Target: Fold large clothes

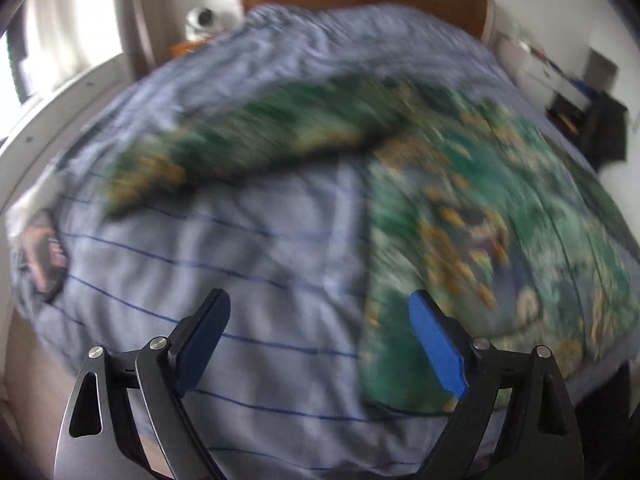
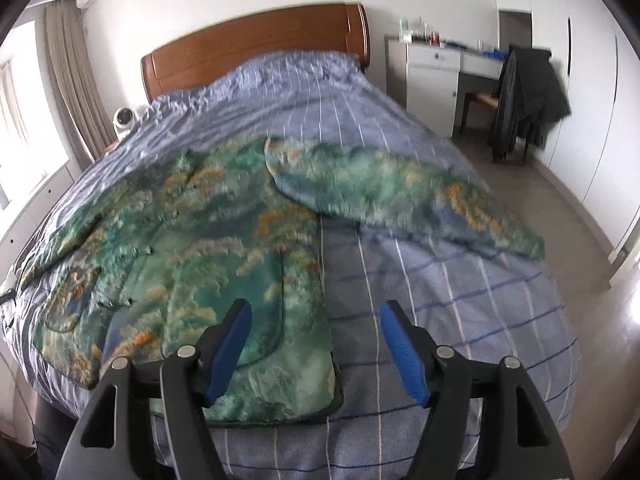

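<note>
Our left gripper (image 1: 320, 336) is spread wide with nothing between its blue pads, hanging above the striped blue bedspread (image 1: 248, 248), and our right gripper (image 2: 316, 344) is the same deal, jaws apart and empty, over the near edge of the bed. The big green jacket (image 2: 192, 240) with the orange and cream print is laid out flat on the bedspread, body toward the left side of the bed in the right wrist view, hem at the near edge right under our right gripper's left finger. One sleeve (image 2: 404, 200) stretches out to the right, the other sleeve (image 1: 240, 144) runs out to the left. The left wrist view is pretty blurry. A wooden headboard (image 2: 256, 44) sits at the far end.
</note>
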Demonstrator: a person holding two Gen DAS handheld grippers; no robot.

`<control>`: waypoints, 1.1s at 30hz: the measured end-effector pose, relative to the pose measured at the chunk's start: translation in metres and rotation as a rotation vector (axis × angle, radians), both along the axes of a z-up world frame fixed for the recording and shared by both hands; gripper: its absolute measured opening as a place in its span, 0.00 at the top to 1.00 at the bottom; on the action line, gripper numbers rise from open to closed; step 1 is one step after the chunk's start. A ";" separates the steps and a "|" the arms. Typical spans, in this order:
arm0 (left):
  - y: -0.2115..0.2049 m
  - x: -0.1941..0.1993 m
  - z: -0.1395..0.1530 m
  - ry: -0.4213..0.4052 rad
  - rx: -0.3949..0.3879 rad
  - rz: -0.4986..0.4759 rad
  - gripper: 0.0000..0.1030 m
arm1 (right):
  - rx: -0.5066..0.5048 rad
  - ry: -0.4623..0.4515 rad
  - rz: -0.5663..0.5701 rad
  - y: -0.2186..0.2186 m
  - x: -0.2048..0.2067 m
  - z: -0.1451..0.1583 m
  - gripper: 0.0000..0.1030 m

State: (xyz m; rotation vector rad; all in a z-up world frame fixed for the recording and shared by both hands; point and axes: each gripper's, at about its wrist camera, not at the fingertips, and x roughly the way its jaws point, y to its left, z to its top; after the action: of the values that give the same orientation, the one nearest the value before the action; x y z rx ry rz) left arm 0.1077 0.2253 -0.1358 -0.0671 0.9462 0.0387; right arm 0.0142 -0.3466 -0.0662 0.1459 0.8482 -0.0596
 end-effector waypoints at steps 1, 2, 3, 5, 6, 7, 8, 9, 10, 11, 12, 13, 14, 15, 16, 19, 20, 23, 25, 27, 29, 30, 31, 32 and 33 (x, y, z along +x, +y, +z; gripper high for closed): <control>-0.008 0.002 -0.009 0.018 0.005 -0.013 0.11 | 0.009 0.021 0.005 -0.003 0.001 -0.007 0.33; -0.014 0.004 -0.017 0.037 0.001 -0.024 0.11 | 0.020 0.045 0.008 -0.006 0.002 -0.015 0.33; -0.017 0.008 -0.023 0.052 -0.012 -0.032 0.11 | 0.039 0.067 0.014 -0.010 0.004 -0.023 0.33; -0.023 0.015 -0.034 0.077 -0.054 -0.047 0.11 | 0.089 0.121 0.030 -0.017 0.007 -0.040 0.33; -0.023 0.016 -0.038 0.087 -0.065 -0.045 0.11 | 0.123 0.143 0.041 -0.021 0.007 -0.048 0.33; -0.024 0.018 -0.042 0.098 -0.079 -0.046 0.11 | 0.149 0.157 0.052 -0.022 0.009 -0.054 0.33; -0.024 0.020 -0.047 0.111 -0.106 -0.056 0.10 | 0.181 0.171 0.067 -0.023 0.011 -0.060 0.33; -0.024 0.022 -0.051 0.119 -0.124 -0.062 0.09 | 0.205 0.190 0.082 -0.022 0.014 -0.067 0.33; -0.026 0.022 -0.053 0.123 -0.136 -0.065 0.08 | 0.223 0.203 0.096 -0.020 0.017 -0.073 0.33; -0.028 0.023 -0.054 0.123 -0.142 -0.072 0.06 | 0.242 0.210 0.119 -0.017 0.020 -0.077 0.33; -0.030 0.023 -0.055 0.123 -0.145 -0.082 0.05 | 0.256 0.213 0.148 -0.012 0.023 -0.081 0.33; -0.034 0.023 -0.056 0.126 -0.147 -0.092 0.05 | 0.258 0.219 0.170 -0.008 0.026 -0.085 0.33; -0.037 0.024 -0.058 0.127 -0.149 -0.101 0.05 | 0.252 0.228 0.183 -0.003 0.029 -0.088 0.33; -0.040 0.024 -0.059 0.128 -0.149 -0.109 0.07 | 0.234 0.245 0.195 0.001 0.033 -0.095 0.33; -0.043 0.023 -0.059 0.134 -0.149 -0.121 0.12 | 0.226 0.254 0.195 0.003 0.035 -0.098 0.33; -0.048 0.018 -0.058 0.141 -0.164 -0.163 0.47 | 0.255 0.263 0.192 0.001 0.036 -0.099 0.60; -0.050 0.016 -0.056 0.143 -0.186 -0.187 0.66 | 0.249 0.267 0.192 0.001 0.037 -0.099 0.75; -0.053 0.013 -0.052 0.141 -0.174 -0.210 0.76 | 0.235 0.266 0.196 -0.001 0.033 -0.092 0.84; -0.055 0.006 -0.048 0.141 -0.148 -0.231 0.79 | 0.191 0.263 0.217 0.002 0.027 -0.086 0.86; -0.053 0.000 -0.046 0.147 -0.128 -0.242 0.83 | 0.157 0.266 0.236 0.004 0.019 -0.080 0.88; -0.051 -0.005 -0.047 0.150 -0.114 -0.244 0.83 | 0.150 0.265 0.239 0.003 0.010 -0.075 0.88; -0.049 -0.005 -0.048 0.147 -0.112 -0.239 0.82 | 0.148 0.264 0.240 0.002 0.008 -0.074 0.88; -0.049 -0.004 -0.049 0.146 -0.111 -0.230 0.81 | 0.139 0.261 0.243 0.002 0.006 -0.073 0.88; -0.050 0.002 -0.050 0.146 -0.103 -0.222 0.75 | 0.128 0.256 0.243 0.003 0.010 -0.074 0.88; -0.052 0.006 -0.050 0.144 -0.083 -0.210 0.69 | 0.112 0.242 0.239 0.005 0.011 -0.075 0.88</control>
State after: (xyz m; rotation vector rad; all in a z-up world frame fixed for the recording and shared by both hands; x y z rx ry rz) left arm 0.1138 0.1736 -0.1853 -0.0422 1.0940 -0.1919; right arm 0.0255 -0.3419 -0.1410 0.1429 1.1054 0.1980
